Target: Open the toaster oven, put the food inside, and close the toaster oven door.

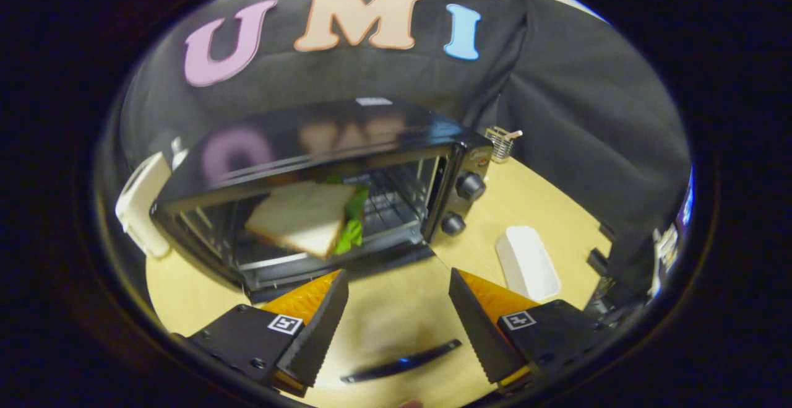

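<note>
Two tongs [399,309] fingers apart, sandwich [303,216] in toaster oven [322,142], white tray [527,262] beside.

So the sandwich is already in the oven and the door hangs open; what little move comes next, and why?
Probably lower the open gripper toward the door handle lying between its fingers, to lift the door shut. The sandwich already sits on the rack inside the toaster oven, and the fingers hold nothing.

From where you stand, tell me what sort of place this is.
Likely a staged kitchen booth: a toaster oven with a sandwich inside sits on a wooden table against black cloth. The open tongs hover above the lowered door's handle.
</note>
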Demonstrator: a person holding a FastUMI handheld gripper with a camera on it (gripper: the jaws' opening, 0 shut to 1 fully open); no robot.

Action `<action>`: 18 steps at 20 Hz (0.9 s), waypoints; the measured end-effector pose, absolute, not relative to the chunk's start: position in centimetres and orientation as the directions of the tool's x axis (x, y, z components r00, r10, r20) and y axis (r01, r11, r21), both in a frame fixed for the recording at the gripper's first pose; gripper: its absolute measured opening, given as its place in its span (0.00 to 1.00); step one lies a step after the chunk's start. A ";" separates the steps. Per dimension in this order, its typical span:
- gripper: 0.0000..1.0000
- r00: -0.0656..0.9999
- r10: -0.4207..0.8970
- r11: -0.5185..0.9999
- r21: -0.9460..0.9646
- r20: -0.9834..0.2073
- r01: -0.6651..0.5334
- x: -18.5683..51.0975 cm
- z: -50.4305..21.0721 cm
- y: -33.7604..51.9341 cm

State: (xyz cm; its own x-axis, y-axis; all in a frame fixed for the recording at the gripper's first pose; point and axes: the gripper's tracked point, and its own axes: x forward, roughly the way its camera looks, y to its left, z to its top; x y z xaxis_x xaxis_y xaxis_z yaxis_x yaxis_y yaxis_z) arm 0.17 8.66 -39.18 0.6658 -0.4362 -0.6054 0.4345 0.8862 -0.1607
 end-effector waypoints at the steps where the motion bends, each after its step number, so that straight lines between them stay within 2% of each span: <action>1: 1.00 0.628 -0.435 0.888 -0.193 -0.645 0.417 -1.4 -39.9 9.0; 7: 1.00 0.444 -0.372 0.914 -0.239 -0.815 0.327 -8.6 -43.9 11.6; 14: 0.94 0.436 -0.255 0.963 -0.186 -0.863 0.194 -8.9 -46.9 14.3; 15: 0.89 0.443 -0.244 0.966 -0.176 -0.863 0.188 -8.8 -46.8 14.3; 18: 0.91 0.427 -0.236 0.968 -0.174 -0.873 0.180 -9.2 -47.1 13.8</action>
